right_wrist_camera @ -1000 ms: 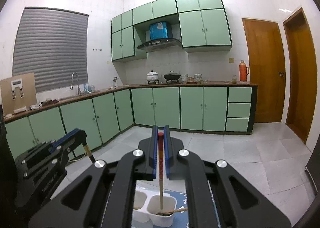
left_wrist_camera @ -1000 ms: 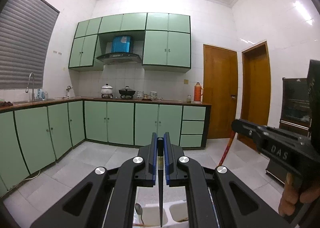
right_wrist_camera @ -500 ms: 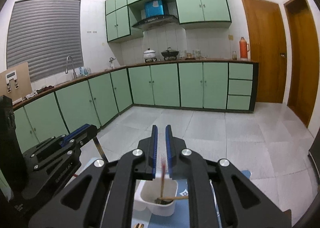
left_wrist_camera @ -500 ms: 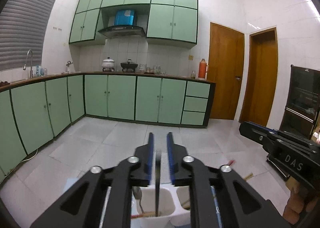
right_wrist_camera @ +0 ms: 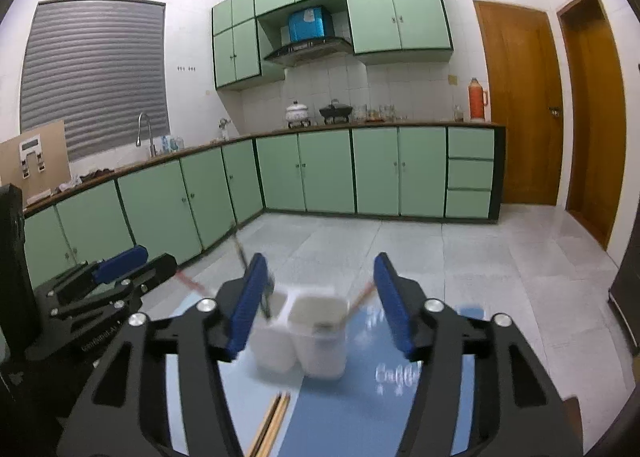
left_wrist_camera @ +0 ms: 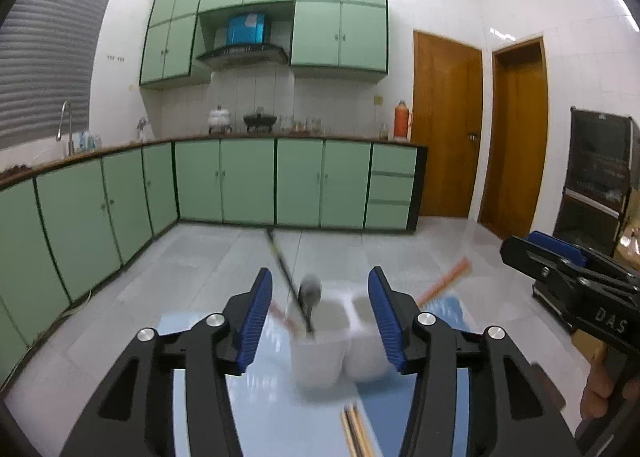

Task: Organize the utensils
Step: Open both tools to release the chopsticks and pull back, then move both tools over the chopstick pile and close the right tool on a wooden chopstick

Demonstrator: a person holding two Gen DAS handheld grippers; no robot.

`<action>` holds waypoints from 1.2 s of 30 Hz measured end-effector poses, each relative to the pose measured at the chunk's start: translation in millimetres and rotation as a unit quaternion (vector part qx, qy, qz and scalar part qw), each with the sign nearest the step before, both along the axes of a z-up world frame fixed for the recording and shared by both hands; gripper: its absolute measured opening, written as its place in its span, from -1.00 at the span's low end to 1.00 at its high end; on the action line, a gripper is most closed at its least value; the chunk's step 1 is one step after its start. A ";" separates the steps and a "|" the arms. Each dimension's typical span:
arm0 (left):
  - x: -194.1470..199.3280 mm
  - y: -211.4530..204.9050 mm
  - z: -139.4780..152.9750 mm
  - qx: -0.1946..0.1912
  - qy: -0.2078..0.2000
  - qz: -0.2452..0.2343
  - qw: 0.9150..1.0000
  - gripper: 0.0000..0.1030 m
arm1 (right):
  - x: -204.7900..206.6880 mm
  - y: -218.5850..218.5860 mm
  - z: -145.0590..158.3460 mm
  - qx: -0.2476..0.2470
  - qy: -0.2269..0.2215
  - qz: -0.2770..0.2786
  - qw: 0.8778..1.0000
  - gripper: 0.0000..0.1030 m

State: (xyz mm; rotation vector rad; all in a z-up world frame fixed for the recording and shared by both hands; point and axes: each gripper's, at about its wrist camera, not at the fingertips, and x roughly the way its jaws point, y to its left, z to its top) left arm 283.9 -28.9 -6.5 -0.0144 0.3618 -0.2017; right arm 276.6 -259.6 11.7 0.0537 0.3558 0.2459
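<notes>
The white holder [left_wrist_camera: 340, 341] stands on the blue worktop [left_wrist_camera: 264, 409], and it looks light. It has two cups side by side. A dark chopstick [left_wrist_camera: 286, 277] leans far out of the left cup toward the left, next to a spoon [left_wrist_camera: 310, 291] and a red chopstick [left_wrist_camera: 284, 319]; another red chopstick [left_wrist_camera: 444, 283] leans out of the right cup toward the right. In my judgement these long leaning pieces are the main risk: if a gripper brushes one of them, it can lever the holder over or flick the piece out onto the worktop. The picture is blurred here, so I cannot tell how deep they sit.

A wooden pair [left_wrist_camera: 356, 433] lies loose on the worktop just in front of the holder. It is thin and flat, so a grasp may catch only one stick or push both away.

The left gripper [left_wrist_camera: 320, 317] is spread wide, one finger on each side of the holder in the view, and it holds nothing. I cannot tell if it touches anything.

The right gripper [right_wrist_camera: 318, 297] is also spread wide and empty. Its left finger stands in front of the dark chopstick in its own view, so contact there looks possible.
</notes>
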 end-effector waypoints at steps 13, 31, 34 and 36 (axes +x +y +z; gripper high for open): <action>-64.1 15.8 -116.2 0.020 0.158 0.000 0.987 0.01 | -79.7 14.7 -125.9 -0.015 0.150 -0.003 0.988 0.35; -102.5 24.8 -172.7 0.020 0.203 0.002 0.979 0.00 | -130.6 47.9 -191.8 -0.037 0.201 0.022 0.979 0.32; -106.2 27.1 -175.7 0.019 0.208 0.003 0.978 0.00 | -135.5 54.1 -192.1 -0.045 0.203 0.031 0.978 0.32; -108.8 28.3 -176.6 0.017 0.209 0.003 0.978 0.00 | -138.3 58.2 -195.1 -0.056 0.206 0.032 0.976 0.30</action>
